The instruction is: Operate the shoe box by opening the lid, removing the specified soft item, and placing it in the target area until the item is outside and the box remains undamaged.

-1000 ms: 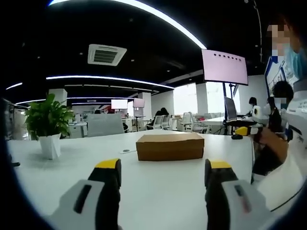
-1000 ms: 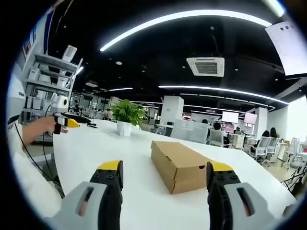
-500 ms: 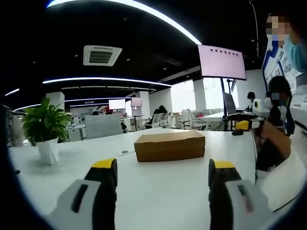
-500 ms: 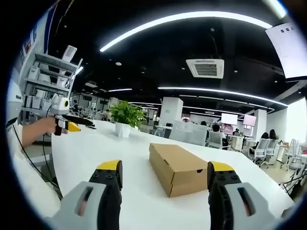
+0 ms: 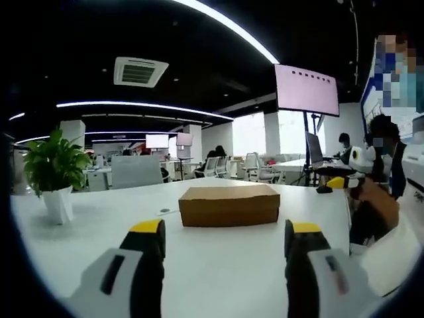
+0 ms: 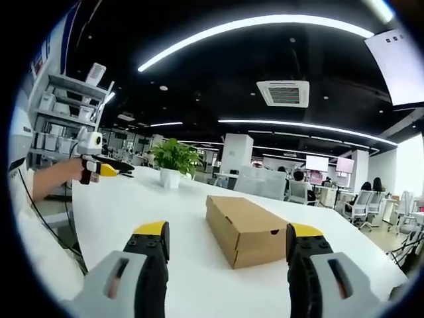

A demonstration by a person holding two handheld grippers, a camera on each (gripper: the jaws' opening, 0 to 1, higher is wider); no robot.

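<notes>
A brown cardboard shoe box (image 5: 229,205) lies with its lid down on the white table (image 5: 218,265), beyond my left gripper (image 5: 225,238), which is open with nothing between its yellow-tipped jaws. In the right gripper view the same box (image 6: 246,228) shows a short end with a small hole, ahead of my right gripper (image 6: 226,240), also open and holding nothing. The right gripper (image 5: 339,181) comes into the left gripper view at the right, held in a hand. At the left of the right gripper view, a hand holds the left gripper (image 6: 105,169).
A potted plant (image 5: 53,172) in a white pot stands on the table left of the box; the plant (image 6: 175,161) is behind the box in the right gripper view. Office desks, chairs and a screen on a stand (image 5: 308,93) fill the background. Shelves (image 6: 63,112) stand at left.
Both views have shifted slightly with the hands; the box has not moved. Both grippers have stayed open.
</notes>
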